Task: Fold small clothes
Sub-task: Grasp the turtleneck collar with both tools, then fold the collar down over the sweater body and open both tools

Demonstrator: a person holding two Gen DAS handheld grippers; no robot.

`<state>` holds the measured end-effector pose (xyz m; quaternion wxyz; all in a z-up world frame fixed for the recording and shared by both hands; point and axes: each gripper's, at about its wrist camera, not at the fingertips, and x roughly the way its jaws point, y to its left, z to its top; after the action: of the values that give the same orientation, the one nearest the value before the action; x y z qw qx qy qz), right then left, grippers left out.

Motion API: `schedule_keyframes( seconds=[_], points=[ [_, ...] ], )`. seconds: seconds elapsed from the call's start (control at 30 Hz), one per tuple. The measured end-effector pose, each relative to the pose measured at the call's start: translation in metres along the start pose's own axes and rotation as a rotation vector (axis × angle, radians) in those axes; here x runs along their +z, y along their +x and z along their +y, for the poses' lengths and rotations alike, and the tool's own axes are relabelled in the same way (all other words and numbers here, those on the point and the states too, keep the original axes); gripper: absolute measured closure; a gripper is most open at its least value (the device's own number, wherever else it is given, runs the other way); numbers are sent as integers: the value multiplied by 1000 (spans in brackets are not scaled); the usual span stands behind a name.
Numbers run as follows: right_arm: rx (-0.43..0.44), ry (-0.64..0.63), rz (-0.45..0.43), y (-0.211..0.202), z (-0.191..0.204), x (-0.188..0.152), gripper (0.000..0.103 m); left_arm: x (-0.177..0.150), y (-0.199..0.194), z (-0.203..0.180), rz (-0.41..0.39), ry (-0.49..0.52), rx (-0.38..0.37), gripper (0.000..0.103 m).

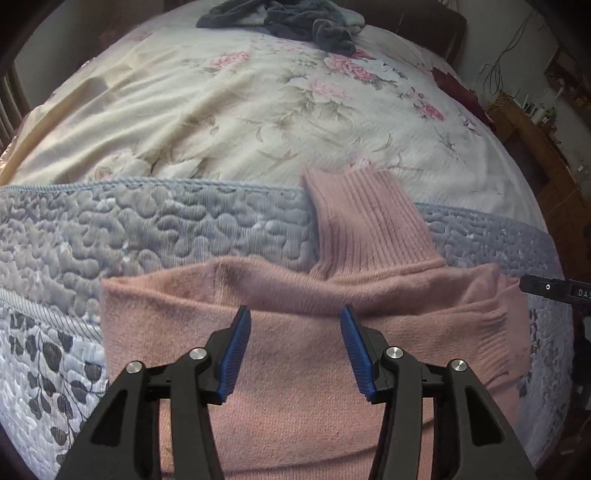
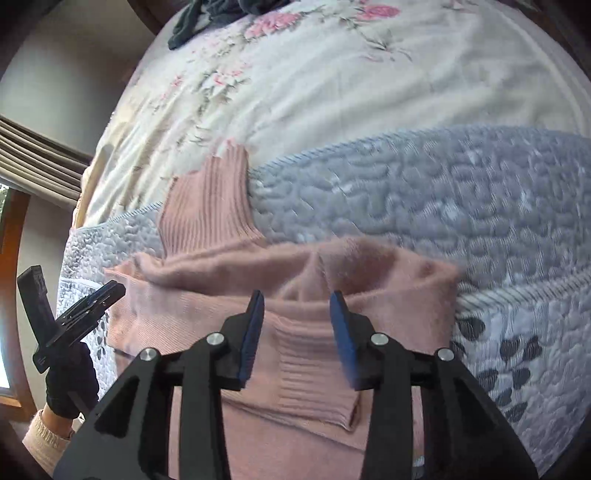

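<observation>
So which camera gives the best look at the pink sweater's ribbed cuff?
The right wrist view: the ribbed cuff lies folded across the pink knitted sweater, between the open claws. The left wrist view catches it at the right edge.

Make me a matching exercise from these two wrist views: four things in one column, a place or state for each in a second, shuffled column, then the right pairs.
Things:
1. pink sweater
2. ribbed collar
3. dark clothes
4. left gripper

Places or states:
A. heaped at the bed's far end
B. open above pink knit
C. reaching past the quilt onto the floral sheet
D. sleeves folded in, on the grey quilt

Pairs: 1-D, 2-C, 3-A, 4-B
</observation>
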<state>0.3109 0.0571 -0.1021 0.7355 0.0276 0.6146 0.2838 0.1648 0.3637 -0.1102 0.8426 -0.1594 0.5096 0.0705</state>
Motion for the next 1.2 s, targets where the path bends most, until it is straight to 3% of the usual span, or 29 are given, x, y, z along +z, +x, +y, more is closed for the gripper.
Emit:
schedule_keyframes(
  seconds=[0.13, 0.27, 0.47, 0.67, 0.73, 0.77, 0.8, 0.83, 0.9, 1.03, 1.13, 1.2],
  points=[
    [60, -6, 18, 38, 23, 52, 57, 47, 38, 1, 52, -60, -54, 48],
    [98, -3, 79, 83, 34, 89, 57, 68, 76, 2, 97, -87, -83, 48],
    [96, 15, 133, 128, 36, 120, 53, 81, 110, 2, 139, -127, -155, 48],
    [136, 14, 151, 148, 36, 133, 52, 92, 125, 3, 141, -142, -222, 53],
    [157, 3, 148, 149, 40, 136, 69, 96, 129, 2, 144, -153, -237, 71],
    [165, 3, 156, 151, 41, 137, 77, 97, 131, 2, 149, -160, -249, 74],
    [173, 2, 163, 152, 42, 138, 91, 98, 133, 1, 152, -164, -257, 81],
    [179, -3, 163, 151, 43, 138, 94, 99, 134, 0, 152, -167, -267, 88],
    [184, -15, 133, 143, 44, 140, 95, 103, 131, -2, 130, -170, -281, 92],
    [217, -13, 66, 123, 33, 143, 95, 110, 118, -2, 40, -143, -302, 93],
    [135, 3, 99, 139, 21, 141, 95, 109, 136, 3, 83, -154, -243, 93],
    [146, 56, 109, 148, 12, 138, 96, 107, 145, 6, 95, -159, -228, 93]
  ],
)
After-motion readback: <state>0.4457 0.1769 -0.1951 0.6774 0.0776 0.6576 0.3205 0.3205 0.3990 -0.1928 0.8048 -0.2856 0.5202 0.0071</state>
